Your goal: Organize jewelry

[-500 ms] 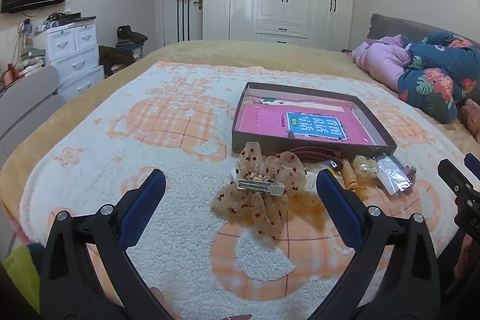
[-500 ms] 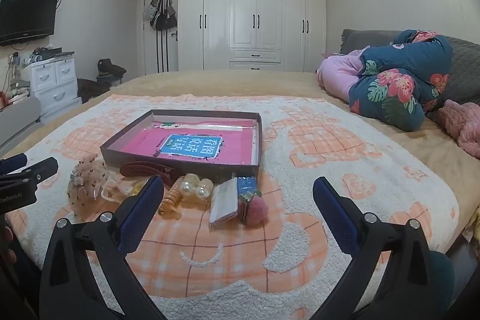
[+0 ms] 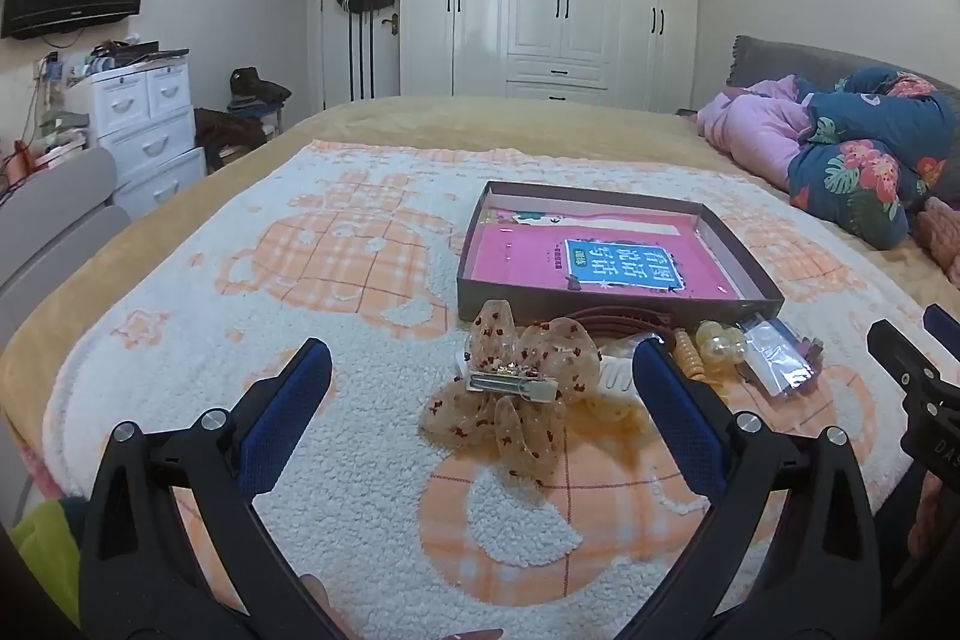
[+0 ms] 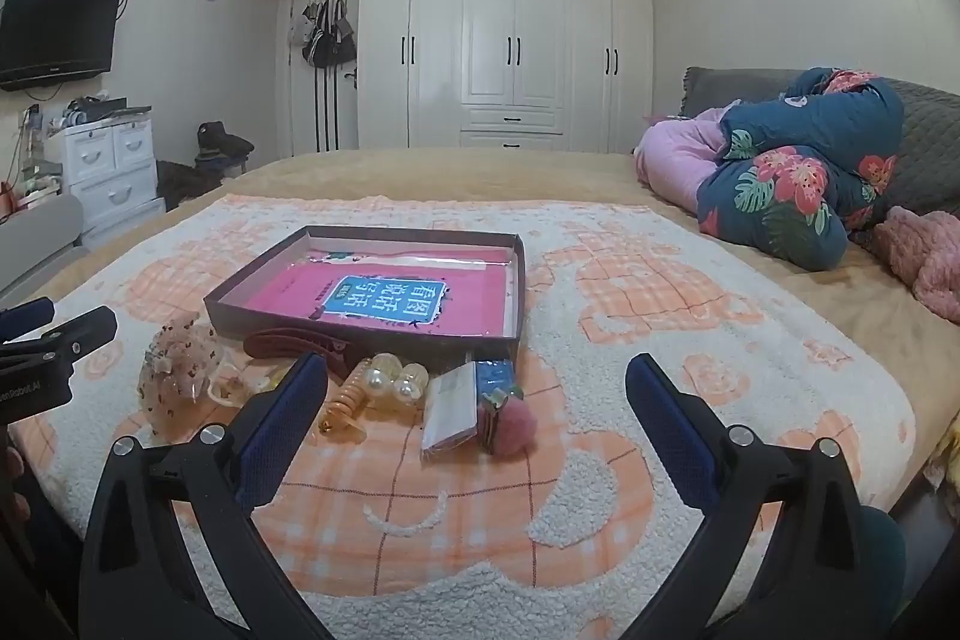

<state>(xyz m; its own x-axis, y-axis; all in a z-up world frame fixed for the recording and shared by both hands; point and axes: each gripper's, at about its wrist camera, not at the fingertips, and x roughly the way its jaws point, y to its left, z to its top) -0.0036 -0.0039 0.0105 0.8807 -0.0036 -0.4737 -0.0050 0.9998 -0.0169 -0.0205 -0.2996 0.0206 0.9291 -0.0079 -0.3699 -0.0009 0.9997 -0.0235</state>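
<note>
The sheer bow hair clip (image 3: pixel 516 394), dotted red with a metal clasp on top, lies on the orange-and-white blanket (image 3: pixel 336 280) at the left end of a row of accessories, just at 6 o'clock of the shallow box (image 3: pixel 612 304). From the bow toward 3 o'clock come a dark red claw clip (image 4: pixel 297 343) against the box's near wall, an amber spiral clip (image 4: pixel 343 403), a pearl hair tie (image 4: pixel 396 381), a clear packet (image 4: pixel 451 413) and a pink pom-pom clip (image 4: pixel 511 421), all close together. The box holds a pink booklet (image 4: pixel 384 301) with a blue label.

The left tool (image 3: pixel 480 382) is spread wide and empty, low over the blanket, the bow between its blue pads (image 3: pixel 672 412). The right tool (image 4: pixel 477 400) is likewise spread wide and holds nothing, with the packet and pom-pom between its fingers.

At 2 o'clock a floral quilt (image 4: pixel 792 184) is bundled on the bed (image 4: pixel 456 172).
</note>
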